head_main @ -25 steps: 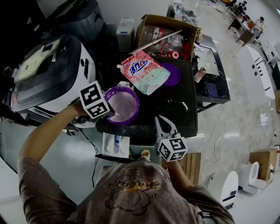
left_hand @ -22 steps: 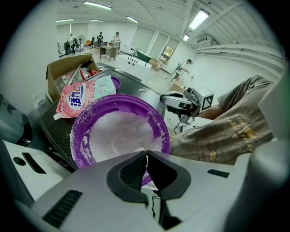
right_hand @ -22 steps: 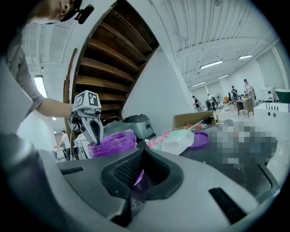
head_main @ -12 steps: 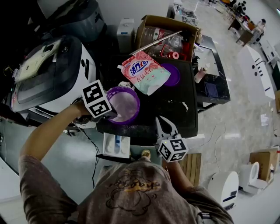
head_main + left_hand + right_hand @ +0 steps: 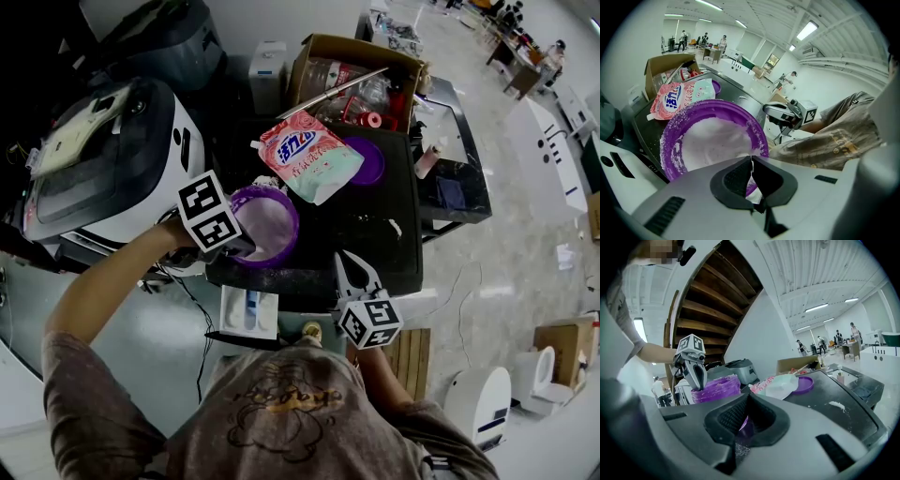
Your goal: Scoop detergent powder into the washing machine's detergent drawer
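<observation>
Clamps bowl [image 5: 267, 225] rim in closed left gripper [image 5: 751, 160], pinches purple scoop [image 5: 743, 426] in right gripper [image 5: 745, 416]; risks tipping bowl off table [image 5: 375, 253] edge, spilling powder [image 5: 710, 143], through any twist.

The hall is wide and open, with a pale, glossy floor [image 5: 511, 262] that mirrors the lights. Overhead, a white ribbed ceiling [image 5: 825, 273] carries long, lit strip lights [image 5: 806, 30]. In the right gripper view a plain white wall [image 5: 754, 329] rises at the left, next to brown wooden slats [image 5: 712, 296]. A black table [image 5: 375, 258] stands in the middle, with a lower black stand [image 5: 459, 192] just beside it on the right. At the far right is a white counter [image 5: 548, 131]. At the near right a cardboard box [image 5: 562, 342] sits on the floor. People [image 5: 701, 38] stand at distant desks.
</observation>
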Motion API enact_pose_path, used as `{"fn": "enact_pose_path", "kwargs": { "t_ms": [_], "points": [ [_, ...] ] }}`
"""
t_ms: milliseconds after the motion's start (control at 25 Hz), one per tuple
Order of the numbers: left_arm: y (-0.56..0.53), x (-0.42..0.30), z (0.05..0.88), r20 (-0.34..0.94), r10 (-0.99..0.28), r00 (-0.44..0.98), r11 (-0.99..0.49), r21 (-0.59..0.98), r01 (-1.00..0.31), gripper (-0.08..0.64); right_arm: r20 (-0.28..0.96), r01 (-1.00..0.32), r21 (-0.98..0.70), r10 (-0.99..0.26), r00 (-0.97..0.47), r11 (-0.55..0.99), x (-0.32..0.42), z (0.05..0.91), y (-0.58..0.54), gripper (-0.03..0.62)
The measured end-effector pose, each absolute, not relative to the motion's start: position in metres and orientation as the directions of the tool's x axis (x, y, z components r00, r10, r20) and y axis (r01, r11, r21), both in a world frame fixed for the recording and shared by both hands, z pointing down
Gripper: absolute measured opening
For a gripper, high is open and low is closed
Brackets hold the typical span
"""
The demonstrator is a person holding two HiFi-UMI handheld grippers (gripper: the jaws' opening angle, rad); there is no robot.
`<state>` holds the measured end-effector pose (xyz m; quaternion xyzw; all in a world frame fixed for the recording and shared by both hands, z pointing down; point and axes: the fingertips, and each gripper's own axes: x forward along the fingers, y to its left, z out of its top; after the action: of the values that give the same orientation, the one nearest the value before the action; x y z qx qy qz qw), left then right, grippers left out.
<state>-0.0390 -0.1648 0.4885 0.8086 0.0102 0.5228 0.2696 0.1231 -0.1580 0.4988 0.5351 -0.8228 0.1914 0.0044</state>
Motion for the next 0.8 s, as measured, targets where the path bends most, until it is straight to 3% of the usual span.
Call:
{"fn": "enact_pose_path", "kwargs": {
  "t_ms": [800],
  "points": [
    [-0.171, -0.034, 0.472, 0.718, 0.276, 0.639, -0.747, 0.579, -0.328, 0.025, 0.208, -0.884, -0.308, -0.882, -0.423, 0.351, 0.123, 0.495, -0.154, -0.006]
  ]
}}
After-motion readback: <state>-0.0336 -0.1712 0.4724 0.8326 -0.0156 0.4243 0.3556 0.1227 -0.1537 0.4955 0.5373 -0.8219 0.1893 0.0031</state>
